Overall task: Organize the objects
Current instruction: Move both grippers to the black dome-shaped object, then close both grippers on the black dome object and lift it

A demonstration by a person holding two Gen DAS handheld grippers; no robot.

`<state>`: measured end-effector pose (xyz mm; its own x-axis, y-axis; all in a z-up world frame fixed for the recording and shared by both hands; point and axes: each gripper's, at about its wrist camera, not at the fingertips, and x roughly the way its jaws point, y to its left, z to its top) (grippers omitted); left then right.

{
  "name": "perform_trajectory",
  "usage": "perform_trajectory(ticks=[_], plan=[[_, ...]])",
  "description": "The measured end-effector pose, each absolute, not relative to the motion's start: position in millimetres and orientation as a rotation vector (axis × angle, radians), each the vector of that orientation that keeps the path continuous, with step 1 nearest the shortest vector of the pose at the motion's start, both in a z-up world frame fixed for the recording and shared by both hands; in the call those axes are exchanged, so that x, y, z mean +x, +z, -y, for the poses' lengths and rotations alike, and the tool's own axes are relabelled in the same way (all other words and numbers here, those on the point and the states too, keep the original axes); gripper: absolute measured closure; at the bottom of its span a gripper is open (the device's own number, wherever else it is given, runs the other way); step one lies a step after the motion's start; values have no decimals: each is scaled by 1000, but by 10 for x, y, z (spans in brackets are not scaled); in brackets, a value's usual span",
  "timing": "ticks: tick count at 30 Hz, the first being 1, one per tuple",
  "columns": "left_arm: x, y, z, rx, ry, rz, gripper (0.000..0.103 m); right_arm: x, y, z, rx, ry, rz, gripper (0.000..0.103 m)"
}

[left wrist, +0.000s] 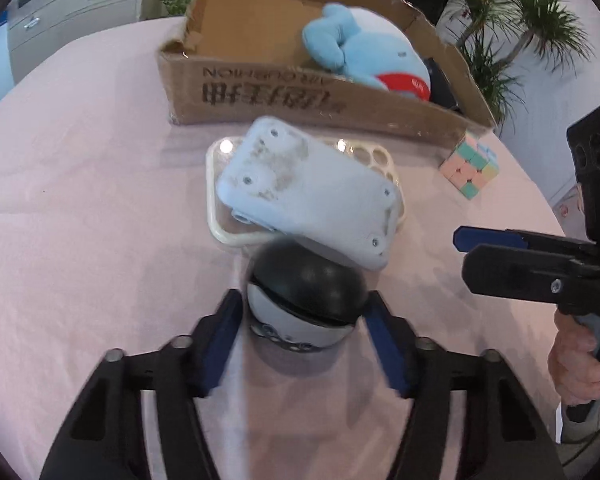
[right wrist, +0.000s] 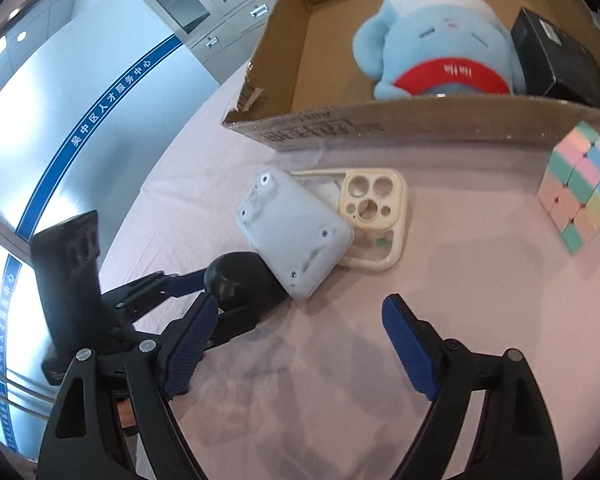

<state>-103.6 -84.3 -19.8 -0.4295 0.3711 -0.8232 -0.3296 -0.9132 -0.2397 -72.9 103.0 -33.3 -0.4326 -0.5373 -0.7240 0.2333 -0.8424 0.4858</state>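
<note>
My left gripper (left wrist: 304, 320) is shut on the round black-and-white body (left wrist: 304, 300) of a device whose white rectangular plate (left wrist: 306, 194) tilts up above the table; it also shows in the right wrist view (right wrist: 296, 232). Under the plate lies a cream phone case (right wrist: 374, 216) on the pink cloth. My right gripper (right wrist: 300, 344) is open and empty, to the right of the device; it shows in the left wrist view (left wrist: 466, 246). A cardboard box (left wrist: 300, 100) behind holds a blue plush toy (left wrist: 364, 48) and a black box (right wrist: 556, 56).
A pastel puzzle cube (left wrist: 470, 168) sits on the cloth right of the phone case, by the box's front corner. Potted plants (left wrist: 512, 24) stand behind the table on the right. A grey cabinet (left wrist: 68, 8) is at the back left.
</note>
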Motion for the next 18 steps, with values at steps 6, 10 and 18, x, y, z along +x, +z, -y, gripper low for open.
perform_trajectory(ticks=[6,10,18], plan=[[-982,-210,719,-1345,2335,22,45,-628,-378,-979,1345,-2237,446,19],[-814,-204,476,-1319,2270,-12,45,-431,-414,-1000,1369,-2219,419,19],[-229,-191,-119,-1266,2109,3,45,99,-526,-1437,1412,-2274,471,19]])
